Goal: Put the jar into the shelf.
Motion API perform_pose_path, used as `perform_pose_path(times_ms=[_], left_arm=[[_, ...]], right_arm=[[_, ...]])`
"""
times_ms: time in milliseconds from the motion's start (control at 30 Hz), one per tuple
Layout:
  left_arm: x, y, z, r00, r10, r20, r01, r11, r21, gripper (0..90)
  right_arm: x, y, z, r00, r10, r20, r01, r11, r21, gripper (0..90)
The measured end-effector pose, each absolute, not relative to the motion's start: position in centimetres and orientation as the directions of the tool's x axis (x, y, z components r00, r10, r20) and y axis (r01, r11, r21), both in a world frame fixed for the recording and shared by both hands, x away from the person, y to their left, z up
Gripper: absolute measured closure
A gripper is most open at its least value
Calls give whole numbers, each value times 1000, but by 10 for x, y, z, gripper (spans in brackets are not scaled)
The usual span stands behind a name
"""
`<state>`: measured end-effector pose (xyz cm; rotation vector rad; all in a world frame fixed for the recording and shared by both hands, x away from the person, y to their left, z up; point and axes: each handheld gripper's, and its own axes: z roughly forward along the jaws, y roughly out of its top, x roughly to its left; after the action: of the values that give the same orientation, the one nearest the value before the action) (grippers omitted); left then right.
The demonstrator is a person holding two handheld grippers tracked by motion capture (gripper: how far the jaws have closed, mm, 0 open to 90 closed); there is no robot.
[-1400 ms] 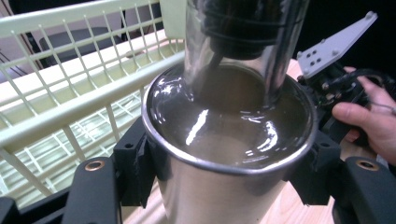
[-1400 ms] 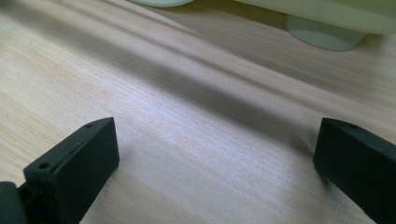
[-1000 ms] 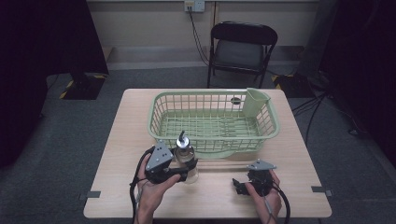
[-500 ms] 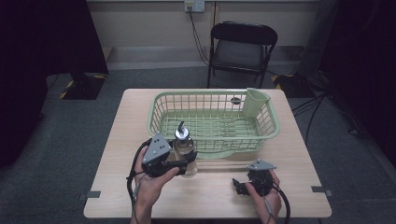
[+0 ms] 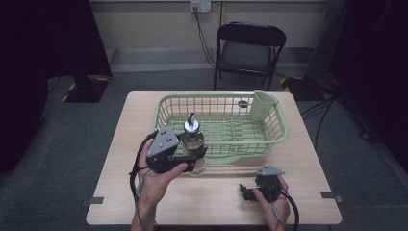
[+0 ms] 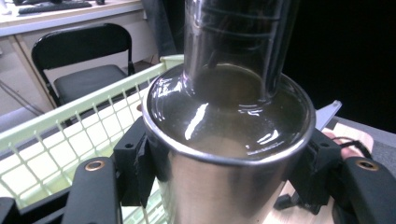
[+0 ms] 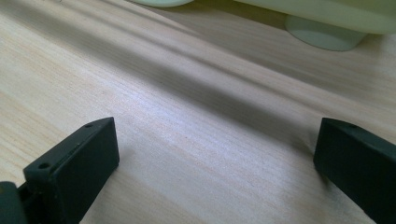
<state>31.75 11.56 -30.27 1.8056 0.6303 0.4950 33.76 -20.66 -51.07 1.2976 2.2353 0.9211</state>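
Observation:
A shiny steel bottle (image 5: 193, 137) with a narrow spout on top hangs above the table at the front rim of a green wire basket (image 5: 274, 127). My left gripper (image 5: 195, 156) is shut on its lower body. In the left gripper view the bottle (image 6: 224, 140) sits between the black pads (image 6: 135, 163), with the basket rim (image 6: 70, 112) behind it. My right gripper (image 5: 250, 192) rests low on the wooden table (image 5: 120, 202) near its front right. Its jaws stand wide apart over bare wood, and the right gripper (image 7: 215, 163) holds nothing.
A green cutlery cup (image 5: 263, 106) hangs in the basket's back right corner. A black folding chair (image 5: 250, 48) stands behind the table. One foot of the basket (image 7: 322, 35) shows just ahead of the right gripper.
My left gripper has lifted the steel bottle off the table and carried it up toward the basket's front rim. The right gripper has stayed still.

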Motion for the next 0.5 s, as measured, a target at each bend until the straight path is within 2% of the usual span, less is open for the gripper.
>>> perform_pose_path(times_ms=[500], left_arm=[[346,105,-253,805,588,76,106,-269,957,355]], right_arm=[[338,-207,-511,-492,870,-11,610,354,709,0]])
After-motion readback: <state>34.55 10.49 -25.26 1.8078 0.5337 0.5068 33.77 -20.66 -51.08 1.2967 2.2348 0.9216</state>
